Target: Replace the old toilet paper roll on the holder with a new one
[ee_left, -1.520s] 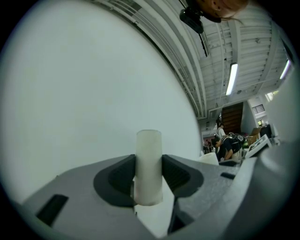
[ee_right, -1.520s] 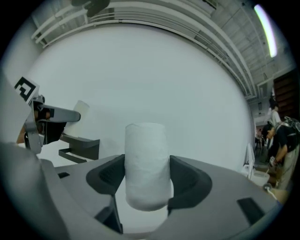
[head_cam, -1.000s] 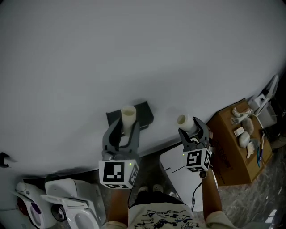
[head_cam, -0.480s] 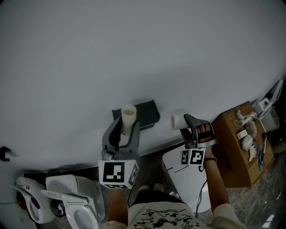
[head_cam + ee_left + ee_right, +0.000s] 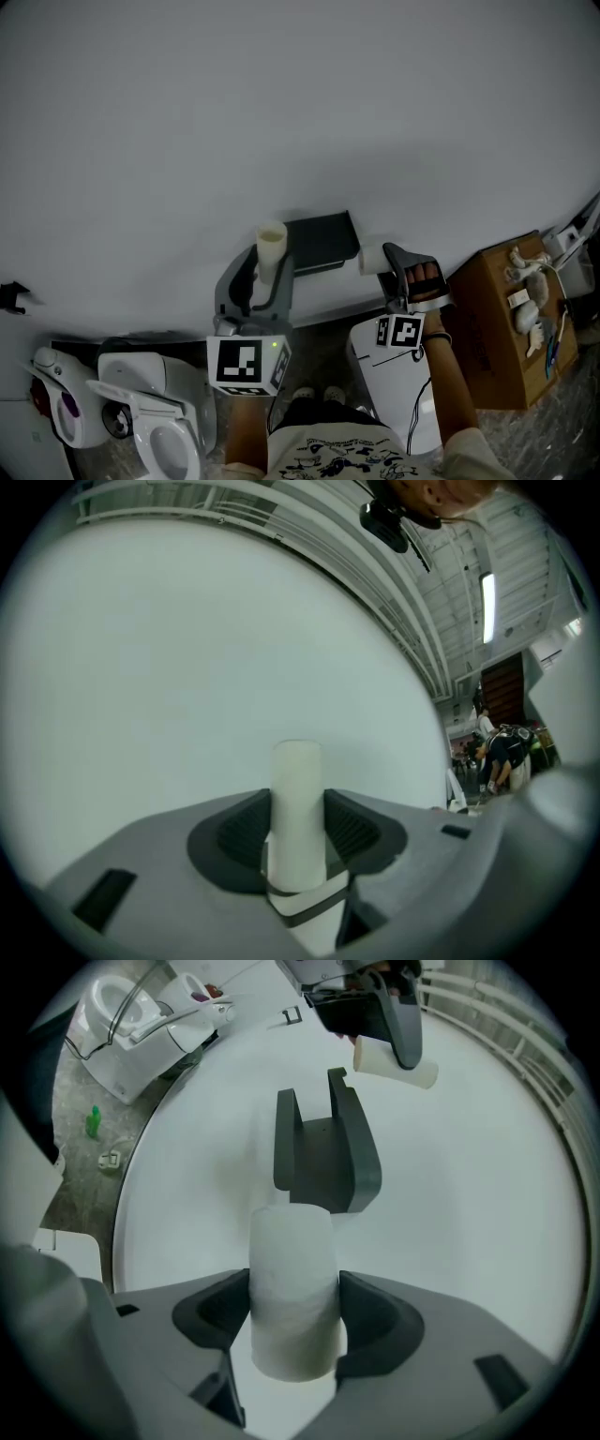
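Observation:
A pale, bare cardboard core [image 5: 270,244] stands upright between the jaws of my left gripper [image 5: 264,274], which is shut on it; the core [image 5: 297,808] fills the middle of the left gripper view. My right gripper [image 5: 392,270] is shut on a white paper roll [image 5: 372,260], which lies sideways with its end toward the dark holder [image 5: 322,241] on the wall. In the right gripper view the roll [image 5: 292,1307] sits just short of the holder [image 5: 324,1152], whose two prongs are bare. The core [image 5: 396,1063] shows beyond the holder there.
A white toilet [image 5: 141,427] stands at the lower left. A white bin [image 5: 389,380] sits below my right hand, with a cardboard box [image 5: 492,319] holding small items to its right. The pale wall [image 5: 281,112] fills the upper view.
My right gripper has rolled, so the white roll went from tilted up to lying sideways, and it moved closer to the holder. The left gripper still holds the core.

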`<state>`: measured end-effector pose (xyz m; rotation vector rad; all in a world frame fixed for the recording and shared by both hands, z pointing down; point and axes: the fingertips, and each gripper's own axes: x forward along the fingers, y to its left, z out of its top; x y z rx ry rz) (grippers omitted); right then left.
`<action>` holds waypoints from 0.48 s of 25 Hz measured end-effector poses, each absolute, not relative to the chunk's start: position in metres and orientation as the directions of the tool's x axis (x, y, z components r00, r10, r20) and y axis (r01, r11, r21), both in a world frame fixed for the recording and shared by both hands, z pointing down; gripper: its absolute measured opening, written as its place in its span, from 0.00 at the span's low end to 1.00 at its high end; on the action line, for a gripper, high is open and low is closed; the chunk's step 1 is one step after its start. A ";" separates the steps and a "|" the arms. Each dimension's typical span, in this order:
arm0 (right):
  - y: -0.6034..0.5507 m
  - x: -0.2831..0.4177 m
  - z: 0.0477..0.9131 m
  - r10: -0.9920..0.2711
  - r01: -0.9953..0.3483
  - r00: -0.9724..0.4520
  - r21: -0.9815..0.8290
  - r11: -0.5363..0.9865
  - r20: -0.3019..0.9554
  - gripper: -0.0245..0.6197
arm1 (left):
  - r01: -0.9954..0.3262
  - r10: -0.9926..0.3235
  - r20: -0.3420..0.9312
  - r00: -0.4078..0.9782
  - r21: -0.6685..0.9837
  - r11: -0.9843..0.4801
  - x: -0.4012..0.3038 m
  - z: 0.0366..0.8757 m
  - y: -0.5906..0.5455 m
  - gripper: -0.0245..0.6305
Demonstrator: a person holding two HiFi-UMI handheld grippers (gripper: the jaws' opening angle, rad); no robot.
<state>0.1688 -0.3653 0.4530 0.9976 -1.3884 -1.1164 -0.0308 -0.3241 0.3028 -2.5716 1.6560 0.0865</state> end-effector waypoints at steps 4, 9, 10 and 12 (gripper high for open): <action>-0.367 0.151 0.459 -0.963 0.013 -0.141 0.973 0.230 0.229 0.51 | -0.924 -0.921 -0.082 0.381 -0.031 -0.380 -0.047 0.307 -0.324 0.32; -0.369 0.131 0.463 -0.958 -0.003 -0.173 0.972 0.234 0.230 0.51 | -0.940 -0.936 -0.084 0.341 -0.031 -0.340 -0.065 0.307 -0.321 0.32; -0.369 0.127 0.464 -0.957 -0.003 -0.177 0.972 0.235 0.231 0.51 | -0.942 -0.938 -0.083 0.336 -0.037 -0.334 -0.068 0.307 -0.320 0.32; -0.369 0.120 0.466 -0.955 -0.007 -0.184 0.971 0.238 0.233 0.51 | -0.946 -0.943 -0.080 0.324 -0.043 -0.322 -0.073 0.308 -0.317 0.32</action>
